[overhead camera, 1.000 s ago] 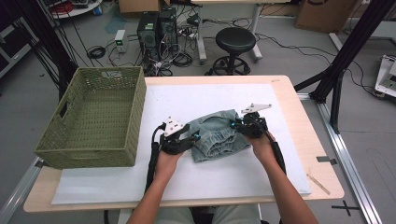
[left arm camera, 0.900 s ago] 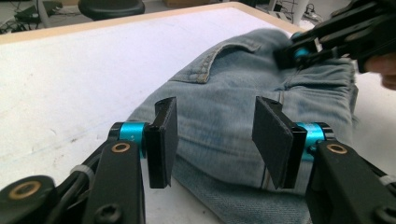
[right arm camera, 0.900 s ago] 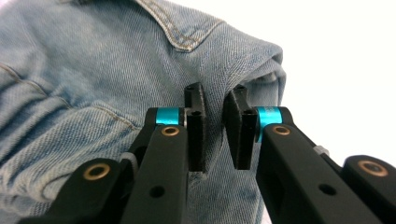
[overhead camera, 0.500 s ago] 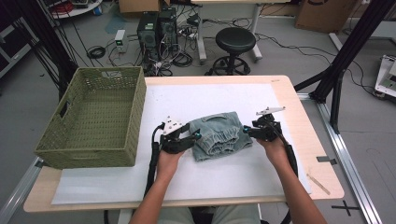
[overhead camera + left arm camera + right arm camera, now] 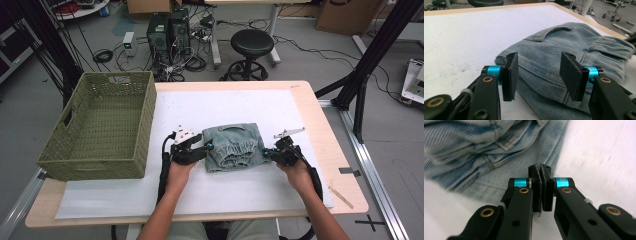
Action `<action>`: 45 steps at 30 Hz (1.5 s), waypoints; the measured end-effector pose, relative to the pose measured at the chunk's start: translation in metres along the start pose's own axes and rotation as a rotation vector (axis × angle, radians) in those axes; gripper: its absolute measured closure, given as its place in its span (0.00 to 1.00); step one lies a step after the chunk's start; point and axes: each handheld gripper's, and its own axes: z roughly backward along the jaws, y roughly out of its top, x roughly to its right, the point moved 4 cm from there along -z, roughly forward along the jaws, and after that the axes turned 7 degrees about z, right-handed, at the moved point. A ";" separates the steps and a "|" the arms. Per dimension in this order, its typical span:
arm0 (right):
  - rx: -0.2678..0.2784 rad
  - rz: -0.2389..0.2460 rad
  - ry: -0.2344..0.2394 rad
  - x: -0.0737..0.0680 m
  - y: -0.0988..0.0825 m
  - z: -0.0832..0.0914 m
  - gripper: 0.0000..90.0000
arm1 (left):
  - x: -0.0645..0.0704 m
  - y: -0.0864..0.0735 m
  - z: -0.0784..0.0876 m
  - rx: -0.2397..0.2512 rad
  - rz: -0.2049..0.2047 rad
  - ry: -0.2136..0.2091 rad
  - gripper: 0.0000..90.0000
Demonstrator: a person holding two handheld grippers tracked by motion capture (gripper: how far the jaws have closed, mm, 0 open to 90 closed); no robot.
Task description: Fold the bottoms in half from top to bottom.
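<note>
A: Two tools are flanking the folded denim garment (image 5: 234, 146) mid-worktop (image 5: 310, 105); the right tool (image 5: 541, 173) has moved outward to its right edge and has just been closing.

B: Gripping anything?

A: Jaws are meeting with no cloth visible between them. Left tool (image 5: 537, 72) is gaping half-wide over the left edge, holding nothing. Looks like a regrasp.

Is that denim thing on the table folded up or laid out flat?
Folded: the denim garment lies as a compact bundle, layers stacked at its edge.
</note>
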 end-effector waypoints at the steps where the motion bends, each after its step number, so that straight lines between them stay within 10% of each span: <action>1: -0.003 0.009 -0.004 -0.005 -0.004 0.003 0.99 | 0.000 0.000 0.000 0.003 -0.003 -0.002 0.55; 8: 0.027 -0.002 -0.013 -0.010 -0.013 0.019 0.87 | -0.002 0.001 0.003 0.005 0.005 -0.008 0.55; 13: 0.207 -0.045 -0.028 0.000 0.005 0.040 0.62 | -0.002 0.005 0.006 0.037 0.016 -0.039 0.59; 18: 0.290 0.022 0.026 -0.017 0.031 0.044 0.49 | 0.001 0.001 0.002 0.001 0.003 -0.052 0.66; 23: 0.225 0.138 0.002 -0.032 0.044 0.023 0.45 | 0.009 0.006 -0.001 0.031 0.004 -0.124 0.60; 27: 0.099 0.209 -0.004 -0.034 0.040 0.001 0.46 | 0.022 0.000 -0.017 -0.047 -0.045 -0.159 0.54; 34: 0.079 0.170 0.067 -0.024 0.029 -0.004 0.46 | 0.032 -0.014 -0.022 -0.126 -0.122 -0.178 0.59; 45: 0.112 0.169 0.067 -0.023 0.019 0.001 0.46 | 0.038 -0.026 -0.020 -0.124 -0.115 -0.175 0.61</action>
